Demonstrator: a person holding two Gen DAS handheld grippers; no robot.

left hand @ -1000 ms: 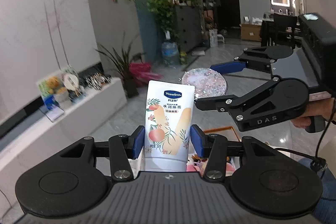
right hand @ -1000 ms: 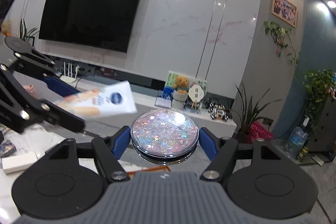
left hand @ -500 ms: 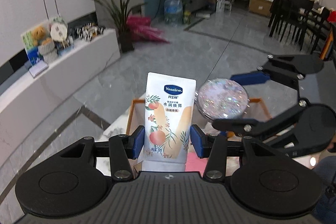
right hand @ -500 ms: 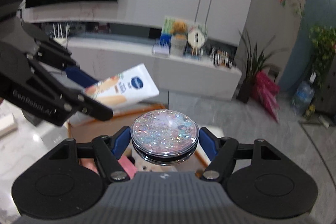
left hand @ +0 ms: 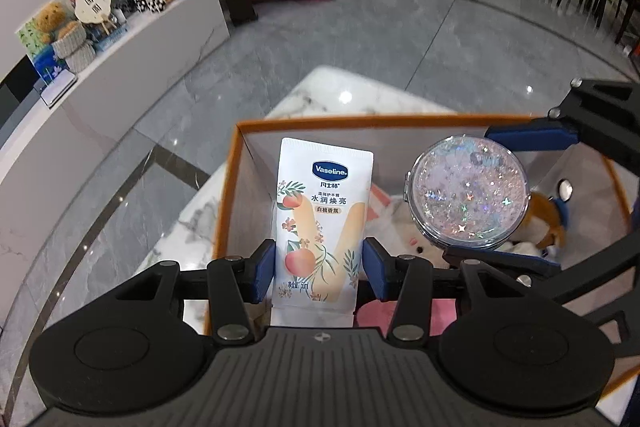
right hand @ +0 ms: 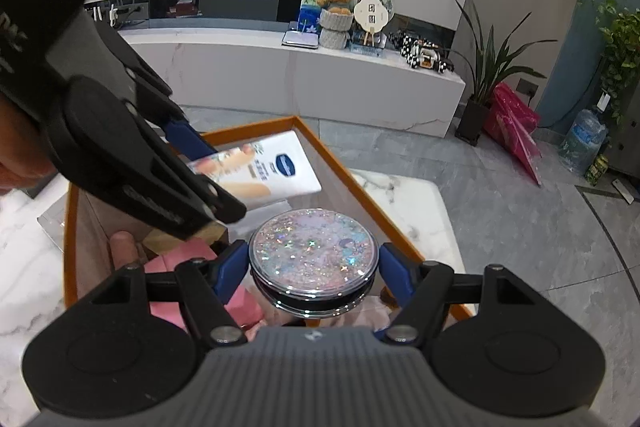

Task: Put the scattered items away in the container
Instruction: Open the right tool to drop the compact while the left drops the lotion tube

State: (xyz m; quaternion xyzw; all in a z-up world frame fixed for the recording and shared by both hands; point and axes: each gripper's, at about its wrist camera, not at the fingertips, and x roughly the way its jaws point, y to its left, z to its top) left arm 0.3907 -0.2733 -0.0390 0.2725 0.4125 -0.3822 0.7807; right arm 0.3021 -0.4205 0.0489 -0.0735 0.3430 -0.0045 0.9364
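Observation:
My left gripper (left hand: 319,269) is shut on a white Vaseline tube (left hand: 322,223) and holds it over the orange-rimmed box (left hand: 360,117). My right gripper (right hand: 313,267) is shut on a round glitter compact (right hand: 313,257), also over the box (right hand: 348,171). In the left wrist view the compact (left hand: 466,195) hangs to the right of the tube, between the right gripper's blue pads. In the right wrist view the tube (right hand: 264,169) pokes out from the left gripper at upper left. Plush toys (left hand: 536,219) and a pink item (right hand: 192,255) lie inside the box.
The box stands on a white marble table (left hand: 340,95) whose far edge drops to a grey tile floor. A long white media console (right hand: 304,75) with a teddy bear and trinkets runs behind. A potted plant (right hand: 486,67) and water bottle stand at right.
Both grippers have tilted down and moved forward over the box, each still holding its item. The box interior and the toys inside have come into view.

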